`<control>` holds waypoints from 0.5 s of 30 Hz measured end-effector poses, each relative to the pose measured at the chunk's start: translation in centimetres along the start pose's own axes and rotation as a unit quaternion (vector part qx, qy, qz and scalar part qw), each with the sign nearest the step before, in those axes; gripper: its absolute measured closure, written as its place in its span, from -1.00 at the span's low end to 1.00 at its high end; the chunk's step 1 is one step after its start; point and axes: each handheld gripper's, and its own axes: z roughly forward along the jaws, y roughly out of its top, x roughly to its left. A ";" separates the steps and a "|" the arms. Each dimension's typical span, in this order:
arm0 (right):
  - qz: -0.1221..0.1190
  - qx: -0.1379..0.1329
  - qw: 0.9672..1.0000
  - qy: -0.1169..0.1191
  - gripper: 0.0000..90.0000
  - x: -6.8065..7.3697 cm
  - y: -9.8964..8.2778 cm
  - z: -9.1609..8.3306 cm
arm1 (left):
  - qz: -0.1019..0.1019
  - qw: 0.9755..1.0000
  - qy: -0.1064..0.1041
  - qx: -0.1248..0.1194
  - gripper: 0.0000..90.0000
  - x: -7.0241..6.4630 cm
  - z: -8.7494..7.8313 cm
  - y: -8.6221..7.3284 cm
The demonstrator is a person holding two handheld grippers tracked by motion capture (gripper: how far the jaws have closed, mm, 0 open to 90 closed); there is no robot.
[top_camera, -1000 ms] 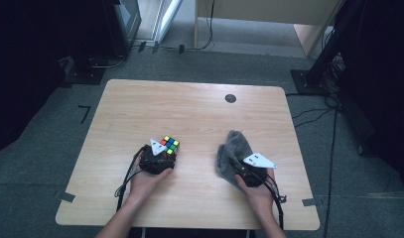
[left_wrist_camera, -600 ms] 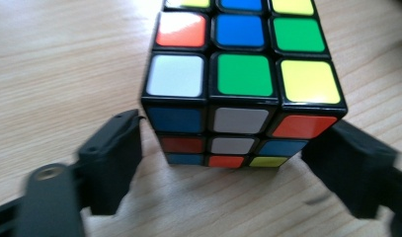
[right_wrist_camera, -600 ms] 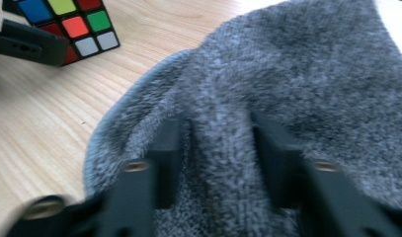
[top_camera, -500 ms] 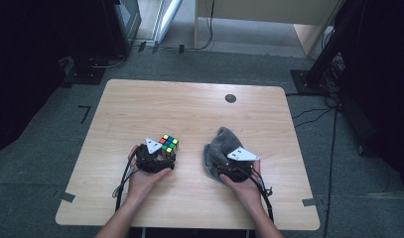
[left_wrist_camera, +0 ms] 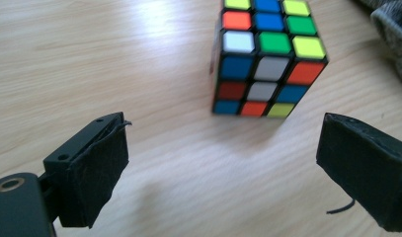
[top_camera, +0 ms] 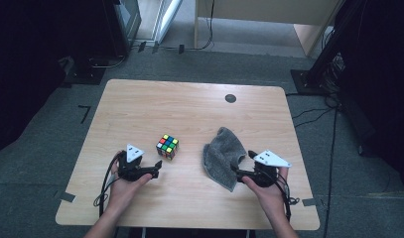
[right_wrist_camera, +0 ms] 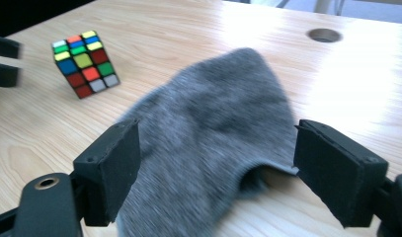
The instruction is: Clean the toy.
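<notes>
A scrambled colour cube (top_camera: 167, 147) stands on the wooden table (top_camera: 189, 104), with a grey cloth (top_camera: 223, 156) lying crumpled to its right. My left gripper (top_camera: 156, 171) sits just left of and nearer than the cube. Its jaws have just been opening and hold nothing. In the left gripper view the cube (left_wrist_camera: 267, 64) stands ahead of the open left gripper (left_wrist_camera: 223, 143). My right gripper (top_camera: 240, 167) is at the cloth's right edge. In the right gripper view the cloth (right_wrist_camera: 208, 98) lies below the wide right gripper (right_wrist_camera: 218, 136), whose jaws have just been opening, with the pads off the fabric.
A dark round hole (top_camera: 231, 98) sits in the table near its far edge. Beyond the table are grey floor, cables (top_camera: 308, 116) and dark stands. Tape marks two front corners. In the right gripper view the cube (right_wrist_camera: 85, 61) stands at the upper left.
Both grippers went from shut to open. The left one let go of the cube and drew back to the left. The right one released the cloth and pulled back to the right.
</notes>
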 end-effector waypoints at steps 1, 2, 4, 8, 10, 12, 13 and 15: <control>-0.002 0.003 1.000 -0.006 -0.62 -0.4 -0.3 -0.6 | -0.001 1.000 0.001 0.000 -0.86 0.3 -0.4 -0.3; -0.005 0.005 1.000 -0.009 -0.64 -0.7 -0.5 -1.0 | 0.000 1.000 0.002 0.001 -0.86 0.6 -0.7 -0.5; -0.007 0.008 1.000 -0.014 -0.64 -1.4 -1.1 -1.9 | -0.007 1.000 0.005 -0.004 -0.86 1.5 -1.6 -1.3; 0.002 0.017 0.999 -0.030 -0.65 -2.7 -2.4 -3.2 | -0.018 1.000 0.012 -0.004 -0.86 3.1 -3.1 -2.7; 0.004 0.021 0.999 -0.039 -0.65 -3.2 -3.0 -3.7 | -0.024 1.000 0.017 -0.004 -0.86 3.9 -3.7 -3.3; 0.008 0.028 0.998 -0.047 -0.65 -3.8 -3.6 -4.2 | -0.028 0.999 0.024 -0.007 -0.86 4.4 -4.3 -3.8; 0.008 0.030 0.998 -0.051 -0.65 -4.0 -3.8 -4.4 | -0.032 0.999 0.028 -0.011 -0.86 4.9 -4.7 -4.1; 0.005 0.040 0.997 -0.065 -0.65 -4.4 -4.5 -4.8 | -0.043 0.998 0.032 -0.015 -0.86 5.6 -5.4 -4.6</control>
